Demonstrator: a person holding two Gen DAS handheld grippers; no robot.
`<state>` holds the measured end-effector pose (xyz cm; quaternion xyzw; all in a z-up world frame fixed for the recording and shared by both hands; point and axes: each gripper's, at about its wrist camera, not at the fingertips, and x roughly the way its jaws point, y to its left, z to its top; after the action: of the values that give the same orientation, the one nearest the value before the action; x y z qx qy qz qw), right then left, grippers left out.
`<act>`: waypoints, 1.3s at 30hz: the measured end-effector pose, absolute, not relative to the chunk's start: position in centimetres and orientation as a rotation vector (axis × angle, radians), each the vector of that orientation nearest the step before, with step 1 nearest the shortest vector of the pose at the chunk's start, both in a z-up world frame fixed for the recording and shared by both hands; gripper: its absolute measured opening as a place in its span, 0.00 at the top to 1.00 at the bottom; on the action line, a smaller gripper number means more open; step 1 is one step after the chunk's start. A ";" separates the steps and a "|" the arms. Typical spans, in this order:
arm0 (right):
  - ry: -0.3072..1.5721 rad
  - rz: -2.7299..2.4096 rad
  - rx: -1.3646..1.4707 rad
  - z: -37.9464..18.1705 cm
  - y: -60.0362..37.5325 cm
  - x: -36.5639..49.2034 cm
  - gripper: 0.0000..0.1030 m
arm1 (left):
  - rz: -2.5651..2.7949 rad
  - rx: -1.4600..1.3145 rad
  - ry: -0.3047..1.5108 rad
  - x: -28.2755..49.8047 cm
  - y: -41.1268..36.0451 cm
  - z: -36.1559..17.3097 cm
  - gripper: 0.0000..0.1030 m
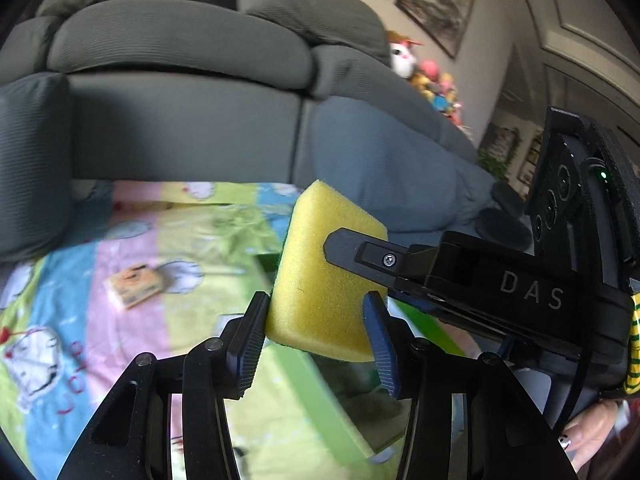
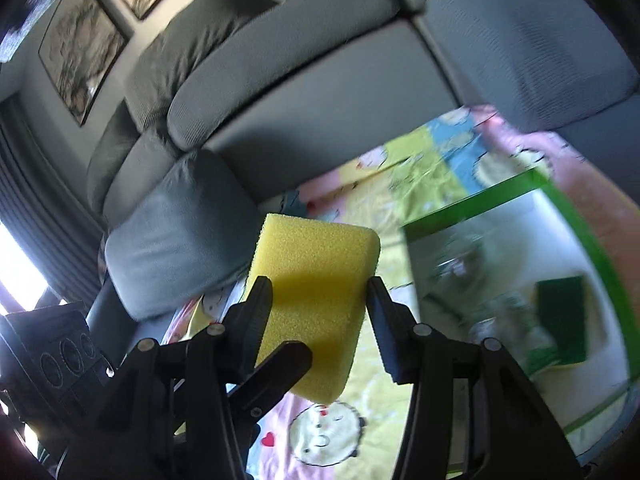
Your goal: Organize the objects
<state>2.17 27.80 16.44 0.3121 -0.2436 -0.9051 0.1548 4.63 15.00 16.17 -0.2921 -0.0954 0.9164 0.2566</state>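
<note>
A yellow sponge (image 1: 320, 276) with a green scrub underside is held in the air between both grippers. My left gripper (image 1: 316, 328) has its pads against the sponge's near sides. My right gripper reaches in from the right in the left wrist view, one finger (image 1: 360, 258) lying across the sponge's face. In the right wrist view the sponge (image 2: 316, 300) sits between my right gripper's pads (image 2: 320, 308), with a left gripper finger (image 2: 276, 372) over its lower corner. A clear box with a green rim (image 2: 472, 196) holds another sponge, green side up (image 2: 560, 320).
A colourful cartoon-print sheet (image 1: 132, 288) covers the surface below. A small orange box (image 1: 136, 284) lies on it at left. A grey sofa (image 1: 180, 92) stands behind. Plush toys (image 1: 424, 76) sit on the sofa at right.
</note>
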 end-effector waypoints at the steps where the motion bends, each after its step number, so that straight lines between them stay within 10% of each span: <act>1: -0.719 -2.609 0.882 16.4 28.7 2.4 0.53 | 2.473 -0.794 -0.245 4.5 15.8 16.1 0.52; 17: -1.201 -2.677 1.044 9.9 39.8 2.1 0.53 | 2.255 -1.001 -0.191 0.6 25.3 10.9 0.52; 34: -1.287 -2.737 1.211 7.7 40.7 1.7 0.53 | 2.243 -1.105 -0.180 1.0 25.7 9.3 0.52; 39: -1.259 -2.811 1.130 9.2 40.6 2.5 0.39 | 2.273 -1.083 -0.186 1.4 23.9 10.7 0.52</act>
<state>2.52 40.58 9.19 0.3437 -0.3828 -0.8547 -0.0698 1.38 23.93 10.71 -0.4087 -0.0702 0.8578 0.3037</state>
